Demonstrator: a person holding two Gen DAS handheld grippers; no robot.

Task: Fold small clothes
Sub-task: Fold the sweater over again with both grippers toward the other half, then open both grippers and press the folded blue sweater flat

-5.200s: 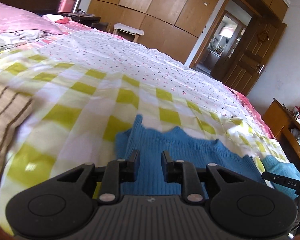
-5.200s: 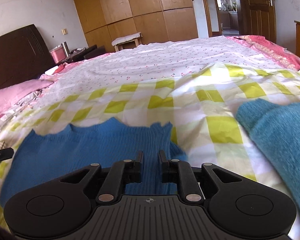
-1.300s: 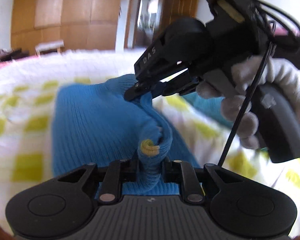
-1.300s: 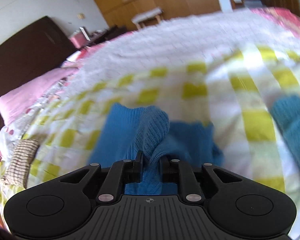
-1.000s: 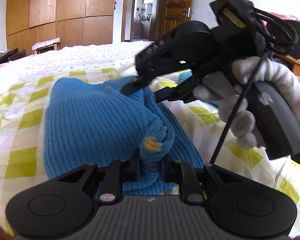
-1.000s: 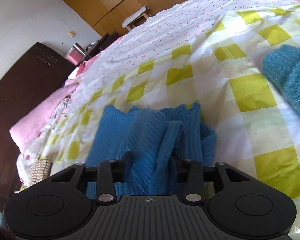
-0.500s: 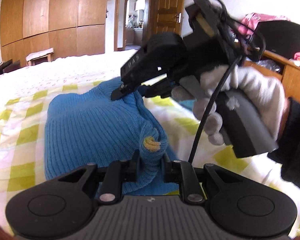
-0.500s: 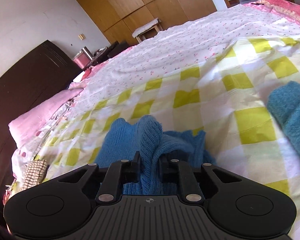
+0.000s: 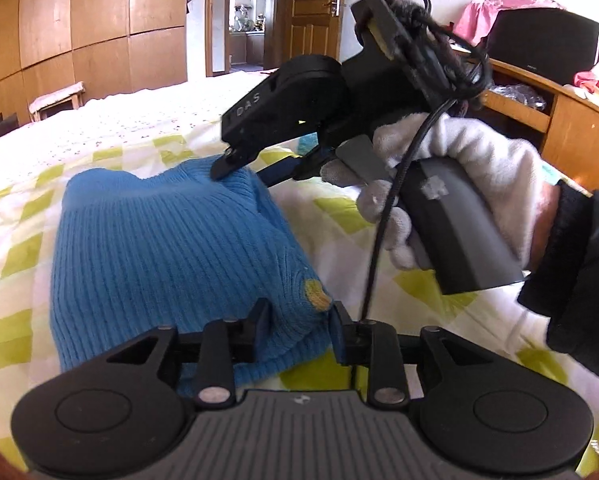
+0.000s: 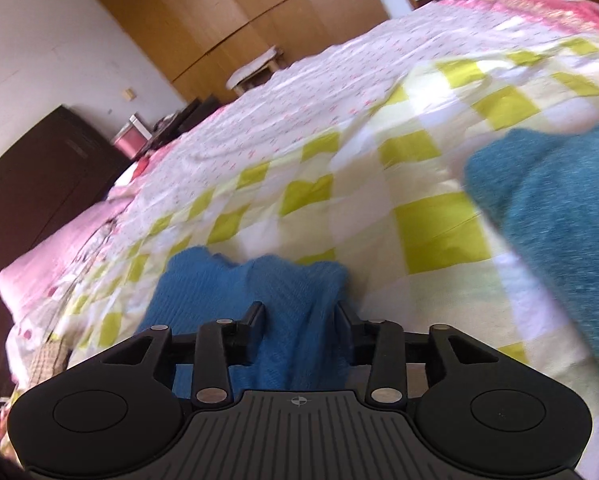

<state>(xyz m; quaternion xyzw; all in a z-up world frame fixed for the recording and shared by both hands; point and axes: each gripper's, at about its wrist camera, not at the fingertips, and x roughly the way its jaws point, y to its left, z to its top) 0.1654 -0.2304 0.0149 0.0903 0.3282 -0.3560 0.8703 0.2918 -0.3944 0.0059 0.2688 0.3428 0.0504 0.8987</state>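
A small blue ribbed knit garment (image 9: 167, 248) lies folded over on the yellow-checked bedspread (image 9: 15, 216). My left gripper (image 9: 297, 322) is open, its fingers standing either side of the garment's near corner with a yellow patch. My right gripper (image 10: 299, 324) is open too, with the blue garment (image 10: 267, 292) lying between its spread fingers. In the left wrist view the right gripper (image 9: 239, 164) rests its fingertips on the garment's far edge, held by a white-gloved hand (image 9: 471, 168).
A teal knit garment (image 10: 559, 208) lies on the bedspread to the right. A striped brown cloth (image 10: 45, 360) sits at the left bed edge. Pink bedding (image 10: 59, 248), a dark headboard (image 10: 31, 176), wooden wardrobes (image 9: 79, 28) and a wooden desk (image 9: 559, 120) surround the bed.
Both grippers were shut on the blue garment half a second ago and have now opened, letting it go. The folded garment has settled flat on the bedspread.
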